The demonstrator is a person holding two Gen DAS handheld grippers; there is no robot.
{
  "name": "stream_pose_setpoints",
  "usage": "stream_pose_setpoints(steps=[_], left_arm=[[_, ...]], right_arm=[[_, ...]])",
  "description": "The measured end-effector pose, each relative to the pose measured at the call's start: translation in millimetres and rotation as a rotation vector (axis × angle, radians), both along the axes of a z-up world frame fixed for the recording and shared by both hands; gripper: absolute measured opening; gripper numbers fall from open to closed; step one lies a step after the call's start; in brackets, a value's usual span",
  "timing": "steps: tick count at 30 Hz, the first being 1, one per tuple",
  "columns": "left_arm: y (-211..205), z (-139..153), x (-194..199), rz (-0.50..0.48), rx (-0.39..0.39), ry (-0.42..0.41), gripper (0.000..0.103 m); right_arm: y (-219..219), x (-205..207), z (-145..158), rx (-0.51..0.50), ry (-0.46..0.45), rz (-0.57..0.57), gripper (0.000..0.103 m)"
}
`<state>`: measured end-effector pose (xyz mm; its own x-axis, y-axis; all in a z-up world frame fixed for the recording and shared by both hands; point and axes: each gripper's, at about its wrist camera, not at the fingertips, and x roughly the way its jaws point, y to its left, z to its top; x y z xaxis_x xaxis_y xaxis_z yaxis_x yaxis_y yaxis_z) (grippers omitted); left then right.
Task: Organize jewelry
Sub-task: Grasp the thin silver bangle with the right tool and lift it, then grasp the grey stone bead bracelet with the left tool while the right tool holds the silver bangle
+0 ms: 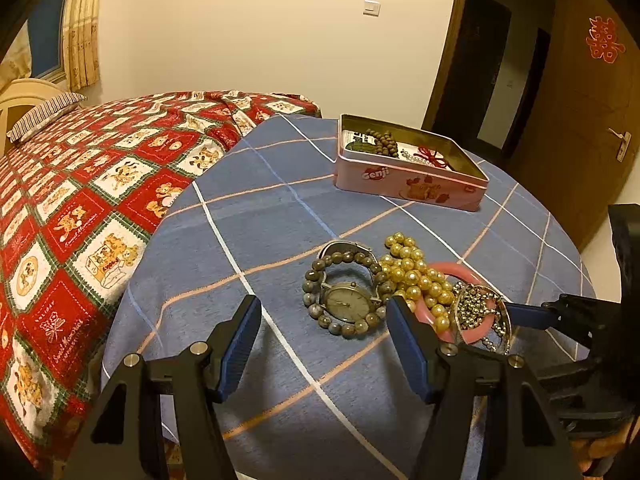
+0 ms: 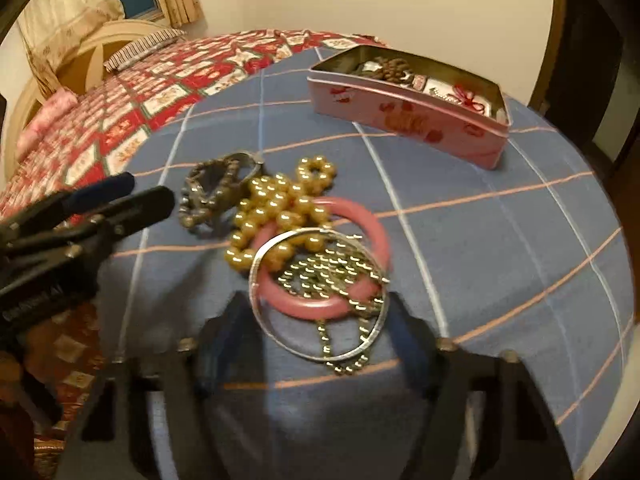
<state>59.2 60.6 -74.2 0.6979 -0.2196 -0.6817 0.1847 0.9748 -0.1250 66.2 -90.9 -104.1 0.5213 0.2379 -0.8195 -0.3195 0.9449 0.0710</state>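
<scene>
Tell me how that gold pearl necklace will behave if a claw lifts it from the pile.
The pearl necklace is probably floppy: it lies bunched in loose loops, so it should dangle and swing. It may snag, since it overlaps the pink bangle and touches the watch. The round, glossy beads look slippery, so a pinch could slide off.

My left gripper [image 1: 324, 312] sits low with its blue-padded fingers [image 1: 240, 344] spread wide, pointing toward twelve o'clock. My right gripper [image 2: 320, 320] also has its jaws apart; its view is blurred, and the left one enters at nine o'clock.
</scene>
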Motion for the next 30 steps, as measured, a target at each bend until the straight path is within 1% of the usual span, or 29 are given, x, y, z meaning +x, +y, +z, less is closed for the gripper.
stream_pose_setpoints(steps=[3,5,8,10,13,15,16,18,20,24,25,27,28,29,30], left_arm=[[-0.4,0.5,0.5,-0.012,-0.007,0.0,0.065],[-2.1,0.7,0.1,-0.026,-0.011,-0.003,0.065],[-7.8,0.7,0.4,-0.061,-0.04,-0.001,0.065],[-12.7,0.0,1.9,-0.071,-0.043,0.002,0.065],[-19.1,-8.2,8.7,-0.067,-0.023,0.038,0.065],[-16.9,-15.5,13.2,-0.055,-0.048,0.079,0.065],[-16.2,-17.4,13.9,-0.048,-0.055,0.08,0.065],[-19.4,-17.3,13.3,-0.049,-0.031,0.075,0.065],[-23.3,-17.2,13.6,-0.053,-0.005,0.069,0.062],[-25.2,-19.5,23.8,-0.046,-0.023,0.077,0.061],[-26.2,-22.0,27.3,-0.041,-0.013,0.085,0.057],[-29.1,-25.0,30.7,-0.038,0.031,0.094,0.032],[-30.3,-24.9,29.8,-0.045,0.056,0.097,0.026],[-31.1,-24.4,27.7,-0.061,0.077,0.098,0.021],[-30.2,-24.0,25.7,-0.072,0.074,0.102,0.021]], right_arm=[[-18.0,3.4,7.3,0.078,0.015,-0.036,0.069],[-29.1,-1.2,17.2,0.114,-0.009,-0.062,0.069],[-47.1,-6.9,35.7,0.207,-0.052,-0.096,0.069],[-56.7,-8.2,45.5,0.252,-0.083,-0.131,0.069],[-59.0,-8.7,51.1,0.266,-0.102,-0.163,0.069],[-60.3,-9.3,51.0,0.278,-0.098,-0.166,0.069],[-57.8,-8.9,51.6,0.276,-0.098,-0.165,0.069],[-56.4,-8.2,51.6,0.273,-0.097,-0.162,0.069],[-56.4,-7.9,50.9,0.279,-0.092,-0.161,0.069],[-56.7,-6.3,48.5,0.284,-0.082,-0.161,0.069],[-57.6,-6.5,48.2,0.285,-0.082,-0.161,0.069],[-57.9,-6.8,48.4,0.287,-0.08,-0.163,0.069],[-58.1,-7.2,48.4,0.286,-0.082,-0.164,0.069],[-58.9,-7.6,48.7,0.286,-0.083,-0.167,0.069],[-60.0,-7.7,49.1,0.288,-0.085,-0.169,0.069]])
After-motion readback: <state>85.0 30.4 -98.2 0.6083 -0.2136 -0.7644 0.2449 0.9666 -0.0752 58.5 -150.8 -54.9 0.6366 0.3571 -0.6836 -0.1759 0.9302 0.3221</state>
